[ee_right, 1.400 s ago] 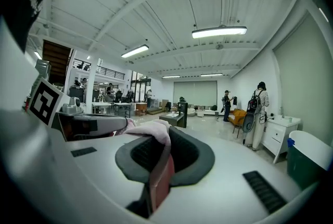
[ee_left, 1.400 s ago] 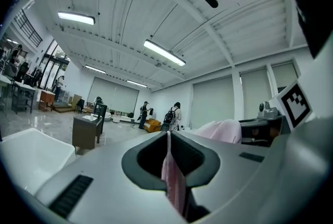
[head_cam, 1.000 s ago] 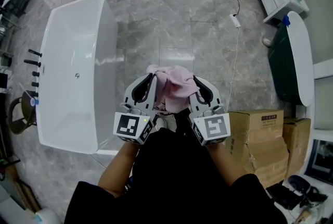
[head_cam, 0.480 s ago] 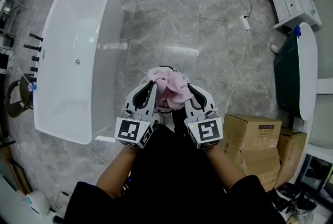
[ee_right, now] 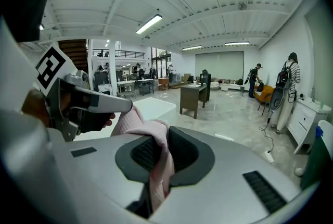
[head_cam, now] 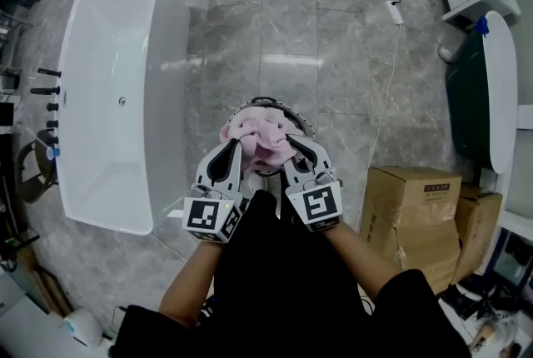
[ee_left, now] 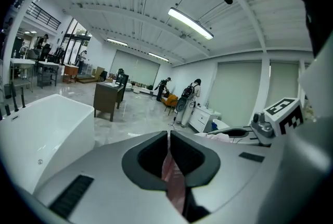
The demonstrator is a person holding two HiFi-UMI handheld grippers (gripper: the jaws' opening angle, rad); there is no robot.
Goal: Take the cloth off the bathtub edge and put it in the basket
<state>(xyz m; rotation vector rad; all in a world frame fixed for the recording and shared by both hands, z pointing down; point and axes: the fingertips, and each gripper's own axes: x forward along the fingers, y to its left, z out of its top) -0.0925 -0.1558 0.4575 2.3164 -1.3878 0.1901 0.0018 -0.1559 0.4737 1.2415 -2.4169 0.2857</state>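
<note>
The pink cloth is bunched up between my two grippers, in the air in front of me. My left gripper is shut on its left side and my right gripper on its right side, close together. Right beneath the cloth shows the dark round rim of the basket on the floor. In the left gripper view a pink fold is pinched between the closed jaws. The right gripper view shows the cloth squeezed in its jaws and spilling toward the left gripper. The white bathtub lies to the left.
Cardboard boxes stand at my right. A dark green tub lies at the far right, with a power strip and cable on the marble floor. Black taps line the bathtub's left side. People stand far back in the room.
Both grippers have drawn closer together with the cloth. The basket rim has come into sight under the cloth, and the bathtub now lies farther to the left.
</note>
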